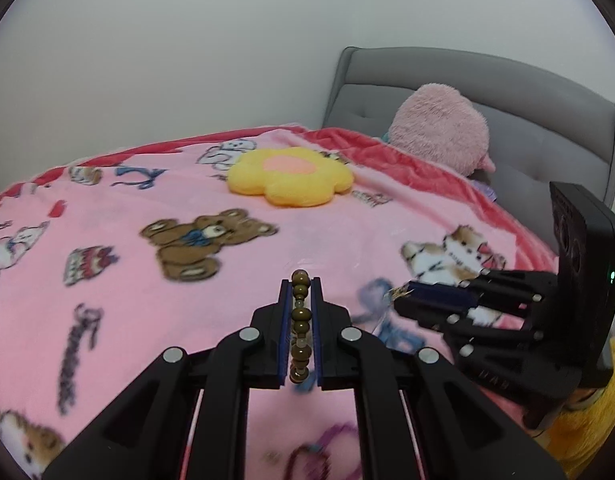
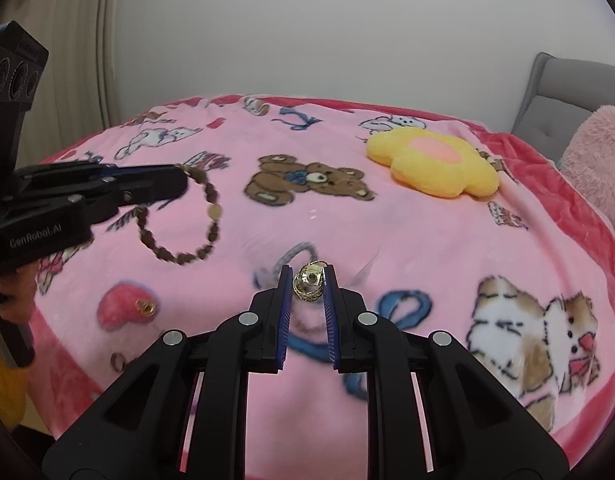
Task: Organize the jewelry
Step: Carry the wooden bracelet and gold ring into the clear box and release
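Observation:
My left gripper [image 1: 300,280] is shut on a brown bead bracelet [image 1: 300,326], held above the pink blanket. In the right wrist view the left gripper [image 2: 179,178] is at the left and the bracelet [image 2: 203,224] hangs from it as a loop. My right gripper [image 2: 307,270] is shut on a gold ring [image 2: 308,286] at its fingertips; it also shows in the left wrist view [image 1: 399,294] at the right with a gold glint at its tip. A second small gold piece [image 2: 145,307] lies on a red heart print on the blanket.
A pink cartoon-print blanket [image 2: 407,240] covers the bed. A yellow flower cushion [image 2: 433,162] lies further back. A pink fluffy pillow [image 1: 439,128] leans on the grey headboard [image 1: 487,80]. A faint clear item [image 2: 307,236] seems to lie just ahead of my right gripper.

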The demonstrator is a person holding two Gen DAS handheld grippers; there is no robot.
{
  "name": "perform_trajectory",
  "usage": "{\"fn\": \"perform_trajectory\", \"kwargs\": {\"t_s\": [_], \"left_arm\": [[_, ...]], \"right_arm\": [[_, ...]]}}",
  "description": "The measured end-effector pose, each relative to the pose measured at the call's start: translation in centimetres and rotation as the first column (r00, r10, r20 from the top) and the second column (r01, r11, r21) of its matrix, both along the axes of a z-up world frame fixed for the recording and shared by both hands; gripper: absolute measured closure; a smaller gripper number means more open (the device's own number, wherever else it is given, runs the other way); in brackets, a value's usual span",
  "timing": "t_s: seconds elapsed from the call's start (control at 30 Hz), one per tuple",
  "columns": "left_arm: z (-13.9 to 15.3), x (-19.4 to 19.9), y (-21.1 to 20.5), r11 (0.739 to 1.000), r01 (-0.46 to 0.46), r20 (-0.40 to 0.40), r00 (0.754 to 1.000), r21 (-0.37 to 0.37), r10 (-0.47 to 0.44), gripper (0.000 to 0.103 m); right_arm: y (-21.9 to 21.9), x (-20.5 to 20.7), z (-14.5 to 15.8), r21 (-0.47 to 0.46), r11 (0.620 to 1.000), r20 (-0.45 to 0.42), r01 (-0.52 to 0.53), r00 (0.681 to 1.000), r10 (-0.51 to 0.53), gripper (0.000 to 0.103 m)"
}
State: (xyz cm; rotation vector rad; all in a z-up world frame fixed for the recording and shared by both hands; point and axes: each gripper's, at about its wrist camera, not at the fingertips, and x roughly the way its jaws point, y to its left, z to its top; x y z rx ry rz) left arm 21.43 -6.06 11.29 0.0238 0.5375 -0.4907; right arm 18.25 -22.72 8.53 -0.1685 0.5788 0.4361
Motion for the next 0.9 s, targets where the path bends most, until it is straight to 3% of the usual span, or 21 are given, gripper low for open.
{"fn": "perform_trajectory", "kwargs": {"t_s": [0.13,0.33,0.6,0.9], "left_arm": [[-0.1,2.2,-1.8,0.999,-0.003,-0.020,1.000,-0.035,0.003,0.094],[-0.9,5.1,-3.1,0.996,-0.017,-0.084,0.996,-0.088,0.009,0.094],[-3.2,6.7,-3.6,0.998,-0.027,-0.150,0.989,-0.060,0.018,0.094],[-5.2,7.0,-3.8,0.999,-0.014,-0.221,0.975,-0.047,0.003,0.094]], "right_arm": [[-0.8,1.2,0.6,0.029,0.998,0.007,0.053,0.999,-0.054,0.088],[-0.9,2.8,0.0,0.036,0.998,-0.021,0.053,0.998,-0.053,0.088],[-0.3,4.0,-1.4,0.041,0.999,-0.061,0.035,0.998,-0.033,0.088],[1.4,4.1,-3.1,-0.021,1.000,-0.066,0.005,0.998,-0.006,0.088]]}}
